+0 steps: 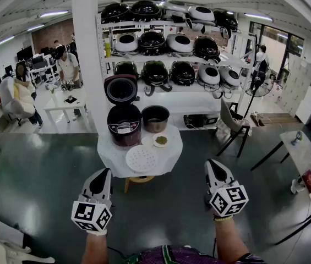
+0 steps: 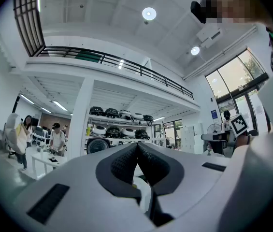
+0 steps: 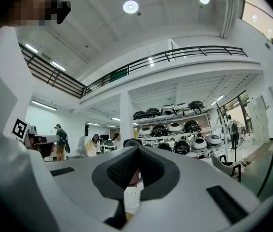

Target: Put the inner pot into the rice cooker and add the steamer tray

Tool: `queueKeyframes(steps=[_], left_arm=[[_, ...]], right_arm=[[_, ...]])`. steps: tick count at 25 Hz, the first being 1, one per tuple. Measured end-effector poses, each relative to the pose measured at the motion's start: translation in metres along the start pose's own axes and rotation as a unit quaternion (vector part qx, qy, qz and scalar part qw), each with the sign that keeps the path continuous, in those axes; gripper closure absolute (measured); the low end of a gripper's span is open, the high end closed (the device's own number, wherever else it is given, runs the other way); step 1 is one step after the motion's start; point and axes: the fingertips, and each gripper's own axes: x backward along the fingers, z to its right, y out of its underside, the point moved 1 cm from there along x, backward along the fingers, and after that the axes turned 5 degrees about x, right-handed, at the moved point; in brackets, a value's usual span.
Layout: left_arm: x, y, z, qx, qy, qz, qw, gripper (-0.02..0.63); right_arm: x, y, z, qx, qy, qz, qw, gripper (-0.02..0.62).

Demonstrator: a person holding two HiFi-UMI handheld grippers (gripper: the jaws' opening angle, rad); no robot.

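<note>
Small round table (image 1: 110, 152), white cover, standing on the dark floor (image 1: 45, 180) ahead of me.
On it I see a rice cooker (image 1: 124, 126) back left with its lid up, the inner pot (image 1: 155, 119) just beside it, a small dish (image 1: 161, 141), and a flat white steamer tray (image 1: 141, 159) at the near edge.

Right gripper (image 3: 137, 150), jaws together, empty, before a far rack of cookers (image 3: 175, 128).

I can read no word or number. My left marker cube (image 1: 91, 215) and right marker cube (image 1: 228, 200) bear only square patterns; print on the rice cooker (image 1: 124, 126) is too small.
</note>
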Motion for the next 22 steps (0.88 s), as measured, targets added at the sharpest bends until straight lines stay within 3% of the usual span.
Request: queueKeyframes(steps=[13,18,22], left_arm=[[0.002,0.004,-0.016,0.009,-0.008,0.002,0.9999,0.586],[-0.004,0.008,-0.023,0.009,-0.014,0.0,0.9999,0.586],[-0.013,0.013,-0.029,0.008,-0.009,-0.003,0.9999,0.586]], right_arm=[[-0.008,0.006,-0.013,0.008,0.0,-0.007,1.0,0.594],[-0.01,-0.003,-0.019,-0.021,-0.034,0.044,0.998,0.591],[-0.018,0.002,-0.031,-0.004,-0.067,0.035,0.997,0.591]])
